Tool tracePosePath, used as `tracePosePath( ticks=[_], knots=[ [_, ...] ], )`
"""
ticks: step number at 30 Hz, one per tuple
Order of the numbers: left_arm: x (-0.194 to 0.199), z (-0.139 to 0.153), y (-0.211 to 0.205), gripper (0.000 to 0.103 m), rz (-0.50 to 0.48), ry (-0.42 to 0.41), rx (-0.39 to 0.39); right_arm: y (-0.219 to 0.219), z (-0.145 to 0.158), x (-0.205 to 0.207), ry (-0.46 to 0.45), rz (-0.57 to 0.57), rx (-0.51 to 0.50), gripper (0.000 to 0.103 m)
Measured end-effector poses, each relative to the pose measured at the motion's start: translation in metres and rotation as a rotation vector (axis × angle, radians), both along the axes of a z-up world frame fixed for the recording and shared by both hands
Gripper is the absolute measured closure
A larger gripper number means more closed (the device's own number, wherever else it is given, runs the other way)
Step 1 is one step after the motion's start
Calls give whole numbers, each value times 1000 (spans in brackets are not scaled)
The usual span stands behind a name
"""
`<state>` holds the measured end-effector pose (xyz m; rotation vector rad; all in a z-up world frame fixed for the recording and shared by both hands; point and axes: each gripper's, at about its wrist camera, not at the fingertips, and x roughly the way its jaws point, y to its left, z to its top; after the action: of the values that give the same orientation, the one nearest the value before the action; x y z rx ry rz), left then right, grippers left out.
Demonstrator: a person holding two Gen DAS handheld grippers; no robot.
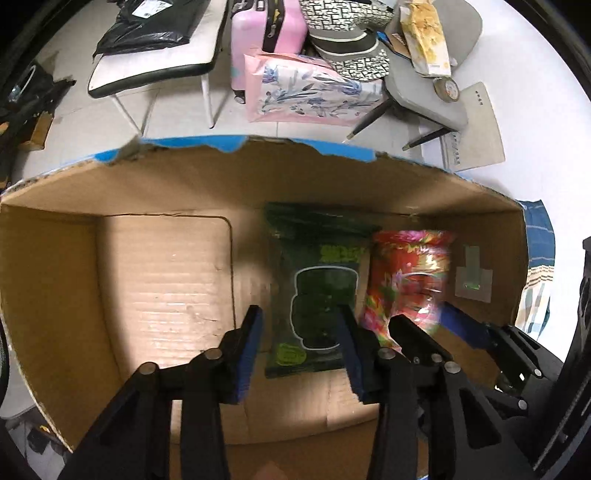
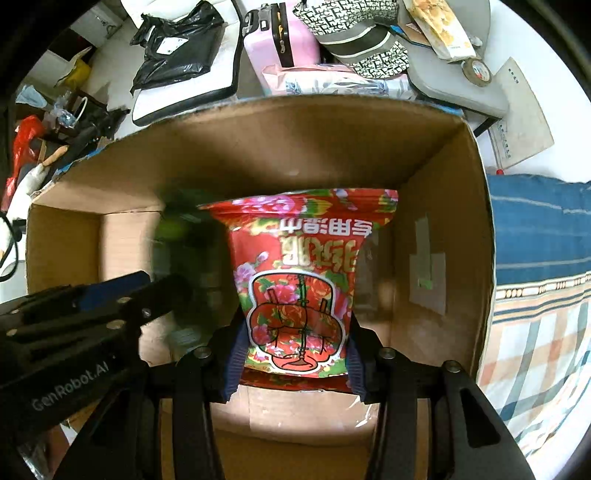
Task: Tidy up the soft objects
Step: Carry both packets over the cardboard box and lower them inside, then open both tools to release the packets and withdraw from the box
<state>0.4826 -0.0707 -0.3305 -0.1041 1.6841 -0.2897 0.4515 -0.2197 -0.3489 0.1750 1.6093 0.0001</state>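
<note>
My right tongs (image 2: 295, 363) are clamped on the near end of the red floral packet (image 2: 299, 280), one blue pad pressed against each side, and the packet stretches away from them down into the cardboard box (image 2: 439, 236). My left tongs (image 1: 301, 347) stand spread wide with nothing between the pads; they hang over the box floor, and the dark green packet (image 1: 317, 291) lies flat just ahead of them, its near edge between the two fingers. Seen from the left tongs, the red floral packet sits immediately right of the green one, touching or nearly so, with the right tongs closed around its lower end. Right of the right tongs, a taped patch (image 2: 428, 273) shows on the box wall. Beyond the far wall of the box I can see a pink suitcase (image 1: 267, 35) and a flowered pink bag (image 1: 310, 92) on the floor.
</note>
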Motion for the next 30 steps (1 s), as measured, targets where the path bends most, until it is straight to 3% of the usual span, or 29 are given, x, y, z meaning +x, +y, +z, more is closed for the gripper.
tracePosePath(
  ticks=[2,7,9,10,16,18,20,30],
  knots=[
    [1,4,3,57,13,-5,-3,0,-1,2,12,-5,-9,48],
    [-4,20,11,29,24,-43,16,2,-2,3,23,4,-1,37],
    [-8,26,17,14,31,-49,38,3,2,3,25,11,-3,27],
    [-11,30,19,12,34,-56,44,5,6,-1,23,16,-11,18],
    [-32,59,30,9,44,-122,88,13,34,-19,-9,30,-33,7],
    [-43,71,33,1,49,-154,96,15,45,-29,-23,28,-34,4],
    [-56,83,35,0,53,-195,112,17,55,-37,-39,30,-38,1],
    [-121,134,45,0,52,-337,148,29,110,-99,-126,32,-87,0]
  ],
)
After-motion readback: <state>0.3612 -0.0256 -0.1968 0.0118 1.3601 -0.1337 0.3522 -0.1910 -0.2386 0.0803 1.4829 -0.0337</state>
